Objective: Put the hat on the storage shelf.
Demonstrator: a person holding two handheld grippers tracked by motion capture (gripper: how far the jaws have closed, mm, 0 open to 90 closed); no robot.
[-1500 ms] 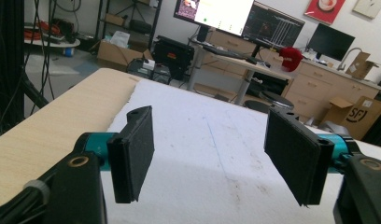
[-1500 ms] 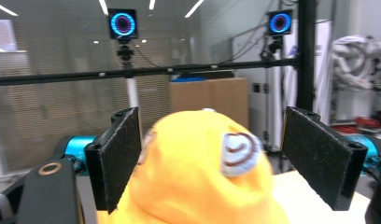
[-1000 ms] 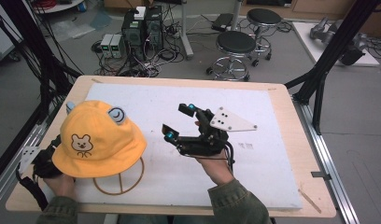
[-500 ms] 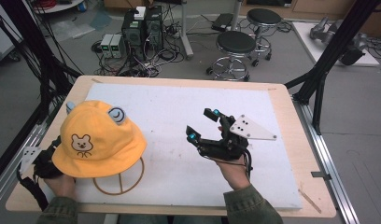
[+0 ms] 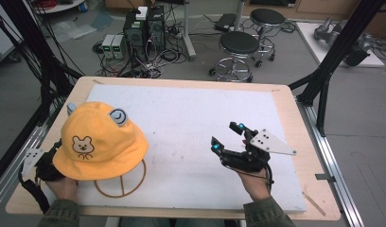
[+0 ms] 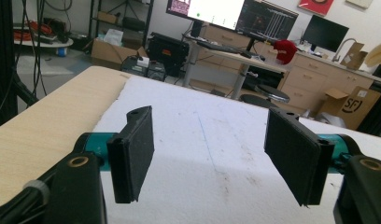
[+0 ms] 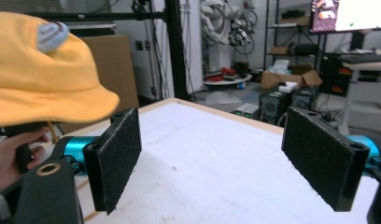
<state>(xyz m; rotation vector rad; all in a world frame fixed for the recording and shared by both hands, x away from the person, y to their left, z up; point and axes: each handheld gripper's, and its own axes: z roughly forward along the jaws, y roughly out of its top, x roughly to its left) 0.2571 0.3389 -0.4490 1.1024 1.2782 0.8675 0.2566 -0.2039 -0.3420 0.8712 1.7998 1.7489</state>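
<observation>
The yellow hat (image 5: 99, 142) sits on a wire stand (image 5: 120, 182) at the tabletop's (image 5: 49, 118) left edge. The left gripper (image 5: 42, 165) lies beside its brim, fingers spread, empty. The right gripper (image 5: 227, 137), fingers released, hovers well apart over bare white mat (image 5: 181, 118).

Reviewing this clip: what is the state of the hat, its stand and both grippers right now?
Yellow hat: sitting on the stand, upright, bear face toward the person.
Wire stand: upright on the white mat.
Left gripper: open, empty.
Right gripper: open, empty, apart from the hat.
</observation>
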